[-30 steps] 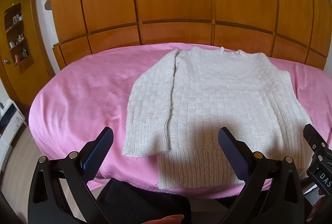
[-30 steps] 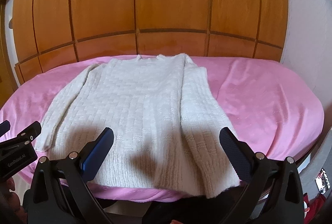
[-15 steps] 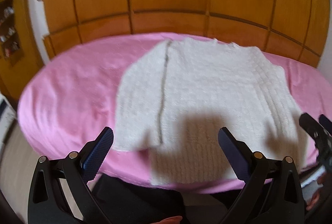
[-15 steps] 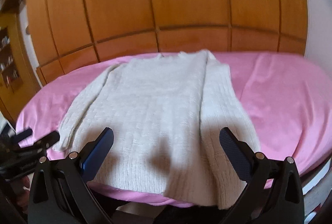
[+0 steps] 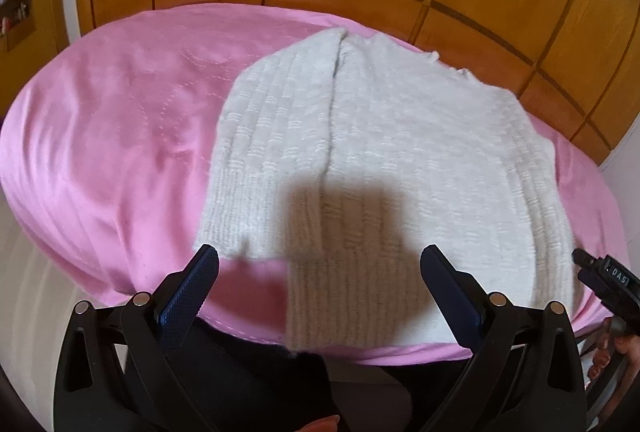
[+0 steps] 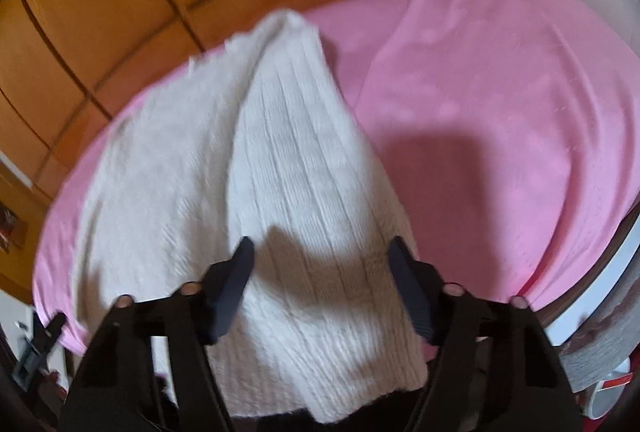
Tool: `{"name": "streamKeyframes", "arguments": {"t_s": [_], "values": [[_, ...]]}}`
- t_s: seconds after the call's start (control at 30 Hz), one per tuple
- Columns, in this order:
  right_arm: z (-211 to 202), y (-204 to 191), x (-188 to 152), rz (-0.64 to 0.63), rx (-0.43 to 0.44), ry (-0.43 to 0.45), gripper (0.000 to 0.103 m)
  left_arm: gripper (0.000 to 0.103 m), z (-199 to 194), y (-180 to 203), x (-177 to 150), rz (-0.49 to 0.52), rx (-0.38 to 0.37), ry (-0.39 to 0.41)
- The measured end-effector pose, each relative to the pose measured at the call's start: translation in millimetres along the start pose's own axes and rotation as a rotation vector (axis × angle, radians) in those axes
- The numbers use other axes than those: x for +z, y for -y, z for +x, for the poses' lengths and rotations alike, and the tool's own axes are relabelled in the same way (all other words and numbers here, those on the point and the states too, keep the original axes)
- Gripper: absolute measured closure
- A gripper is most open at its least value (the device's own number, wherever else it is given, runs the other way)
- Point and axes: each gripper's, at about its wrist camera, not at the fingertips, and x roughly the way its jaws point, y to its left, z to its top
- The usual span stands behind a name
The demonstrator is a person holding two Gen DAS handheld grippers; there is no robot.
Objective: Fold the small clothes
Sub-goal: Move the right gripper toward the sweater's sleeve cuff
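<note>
**Closing in on the sleeve for the first fold**

On the pink bed [image 5: 100,136], flat and face down or up (cannot tell), lies the white knitted sweater [image 5: 400,152], hem toward the near edge, sleeves alongside the body. Judged as the opening step: reaching for the sleeves, nothing folded yet. Right claw [image 6: 320,268] astride the sleeve's cuff end, jaws just narrowed but not visibly pinching the knit. Left claw [image 5: 320,272] wide apart, empty, hovering over the other sleeve's cuff and the hem. Next, probably: lower onto the sleeve, pinch, carry across the body without dragging.
</note>
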Motion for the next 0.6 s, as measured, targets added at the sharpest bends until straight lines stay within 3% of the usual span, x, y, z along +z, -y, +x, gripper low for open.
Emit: {"name": "streamKeyframes", "arguments": {"t_s": [0.13,0.4,0.57,0.6], "values": [[16,3,3,-0.047,-0.071,-0.027,0.045,0.003,4,-3,4,0.024,0.024,-0.001],[7,22,6,0.050,-0.026,-0.001,0.036,0.003,12,-17,15,0.016,0.032,0.032],[5,37,9,0.064,-0.072,-0.033,0.036,0.003,22,-31,27,0.042,0.076,0.019],[9,40,8,0.066,-0.074,-0.055,0.040,0.003,25,-35,29,0.044,0.091,0.020]]}}
